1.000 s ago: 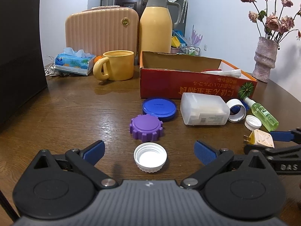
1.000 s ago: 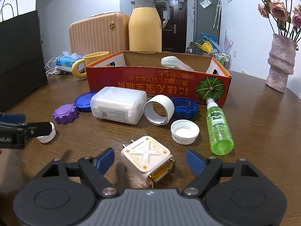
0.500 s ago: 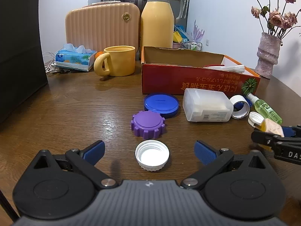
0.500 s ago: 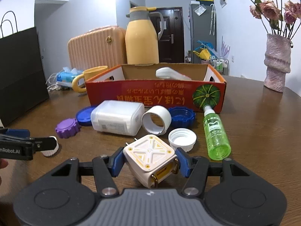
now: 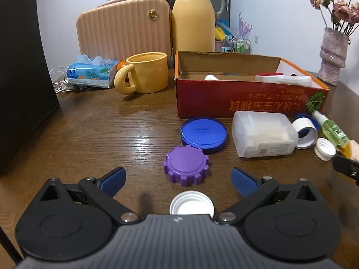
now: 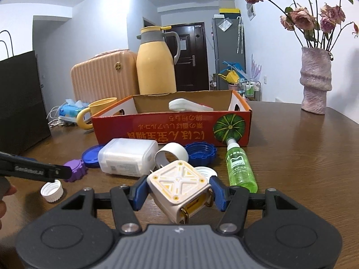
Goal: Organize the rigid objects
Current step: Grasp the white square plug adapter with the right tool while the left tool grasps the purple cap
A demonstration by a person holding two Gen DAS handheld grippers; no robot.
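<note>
My right gripper [image 6: 179, 192] is pinching the charger [image 6: 179, 187], a cream cube with folded prongs, one blue pad on each flank. It sits cocked in the grip, one corner toward me, lifted just in front of the box [image 6: 172, 127].

My left gripper [image 5: 178, 179] is spread wide, nothing between the pads. A white cap [image 5: 191, 206] lies on the table [image 5: 101, 134] right under its nose, half hidden by the gripper body; the purple lid [image 5: 187, 164] sits just beyond, between cap and box.

Risks, as I judge them:
- The charger is held across rounded edges and tilted. It could twist or squirt out on the way over the box's front wall.
- Clutter stands tight against that wall: clear case [image 6: 128, 157], tape ring [image 6: 171, 155], blue lid [image 6: 202, 154], green bottle [image 6: 240, 170]. A low carry would knock them; the bottle lies on its side and would roll.
- The box already holds a white piece [image 6: 188, 106] near its middle. Dropping from height may bounce the charger off it.
- The left gripper stands close to the right one's path. Reaching for the cap now could cross fingers.
</note>
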